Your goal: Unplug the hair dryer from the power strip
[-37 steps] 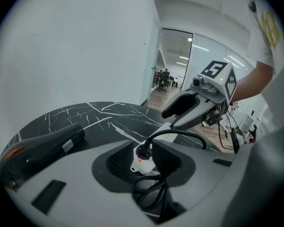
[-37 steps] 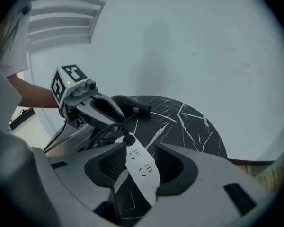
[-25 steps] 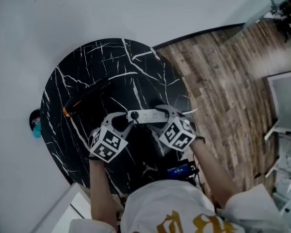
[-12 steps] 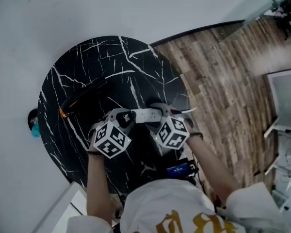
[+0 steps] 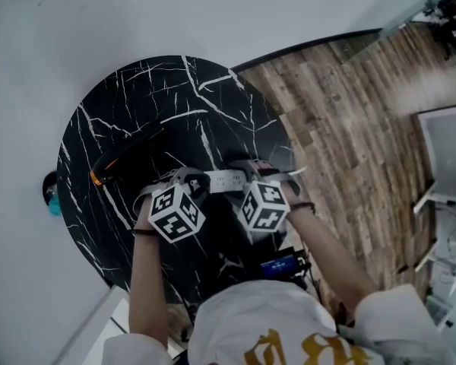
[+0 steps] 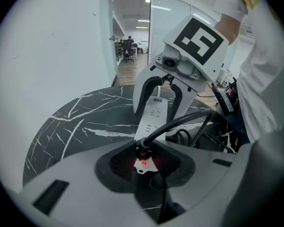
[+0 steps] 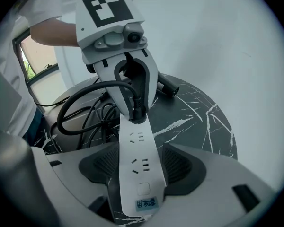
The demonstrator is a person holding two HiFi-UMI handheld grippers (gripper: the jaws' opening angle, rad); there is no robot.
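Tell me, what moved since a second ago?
The left gripper and the right gripper both rolled inward, toward each other. Nothing was grabbed or dropped: left still squeezes the plug, right still squeezes the power strip. The hair dryer stayed put.

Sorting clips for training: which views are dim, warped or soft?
Head view: dim and grey, the black table hiding detail. Left gripper view: fisheye bend, black corners, soft foreground, a red lamp glowing on the power strip. Right gripper view: same bend and corners, but brighter, sockets crisp.
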